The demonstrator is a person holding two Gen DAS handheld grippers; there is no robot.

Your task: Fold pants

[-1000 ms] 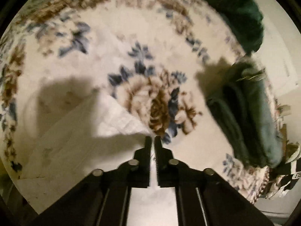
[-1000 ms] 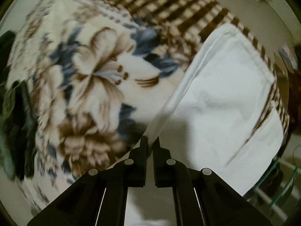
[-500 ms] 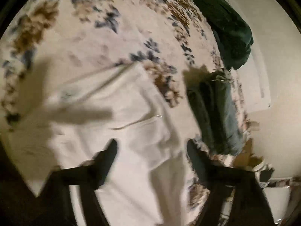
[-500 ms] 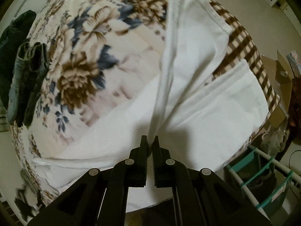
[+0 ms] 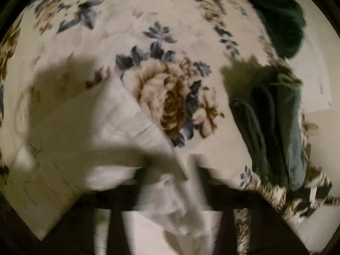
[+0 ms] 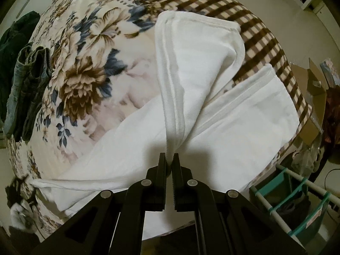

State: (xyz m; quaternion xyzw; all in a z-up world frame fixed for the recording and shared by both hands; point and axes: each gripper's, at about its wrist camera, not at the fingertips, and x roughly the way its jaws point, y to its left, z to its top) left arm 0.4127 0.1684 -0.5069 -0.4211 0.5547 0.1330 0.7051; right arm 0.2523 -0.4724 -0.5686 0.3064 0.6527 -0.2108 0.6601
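Observation:
The white pants [image 6: 238, 114] lie on a floral blanket [image 6: 89, 72]. My right gripper [image 6: 169, 159] is shut on a lifted fold of one white leg, which rises toward it from the blanket. In the left wrist view the white pants [image 5: 89, 127] spread at the lower left, with bunched white cloth between the blurred fingers. My left gripper [image 5: 170, 165] has its fingers apart around that cloth; the frame is motion-blurred.
Folded grey-blue jeans [image 5: 274, 131] lie at the blanket's right edge, also seen in the right wrist view [image 6: 23, 91]. A dark green garment [image 5: 278, 19] lies beyond them. A brown checked border [image 6: 250, 27], cardboard boxes [image 6: 314, 89] and a teal rack [image 6: 297, 199] flank the bed.
My left gripper went from shut to open and has dropped back low over the pants. My right gripper stays shut on the white leg and has lifted it higher.

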